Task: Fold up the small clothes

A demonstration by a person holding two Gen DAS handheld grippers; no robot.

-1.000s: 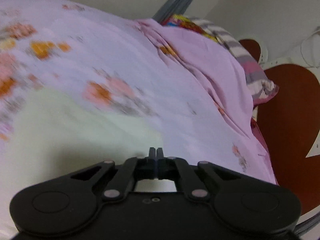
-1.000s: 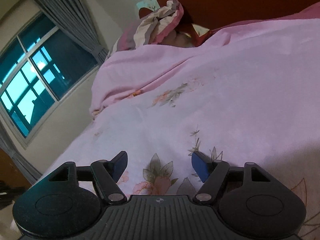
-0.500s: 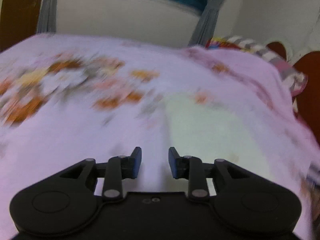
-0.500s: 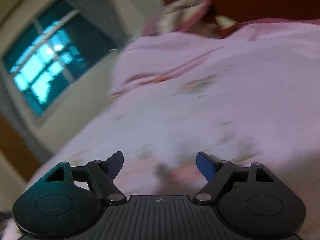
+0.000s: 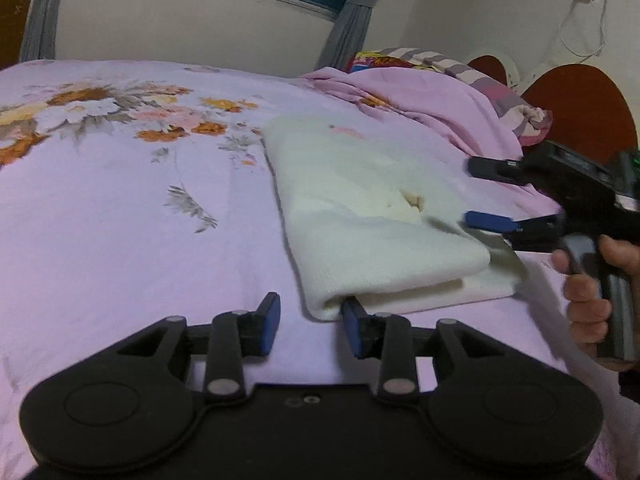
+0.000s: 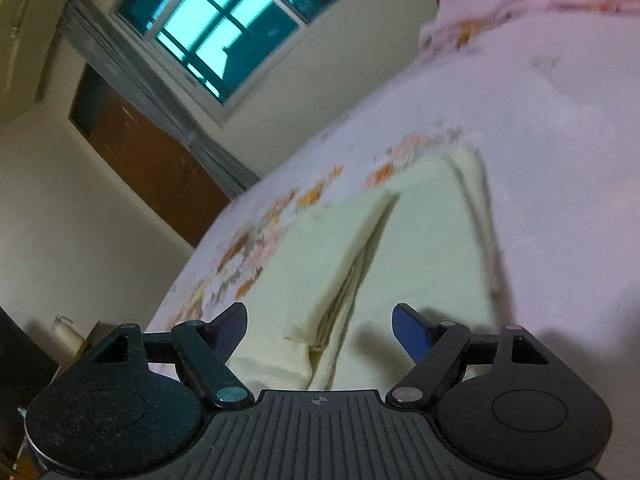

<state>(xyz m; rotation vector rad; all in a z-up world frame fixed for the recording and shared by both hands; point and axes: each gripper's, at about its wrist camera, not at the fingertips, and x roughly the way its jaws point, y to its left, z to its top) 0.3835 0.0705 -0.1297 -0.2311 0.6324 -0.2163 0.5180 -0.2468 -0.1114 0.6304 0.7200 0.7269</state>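
the cream cloth (image 5: 360, 216) lies folded lengthwise on the bed (image 5: 120, 200); probably one fold left. left gripper (image 5: 310, 320) jaws just opened, empty; right gripper (image 6: 320, 324) jaws wide, empty.

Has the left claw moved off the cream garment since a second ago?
Yes. The left claw has backed off the cream garment toward its near folded corner; against the flowered bedsheet the garment now lies ahead. Its jaws have just been opening, nothing between them.
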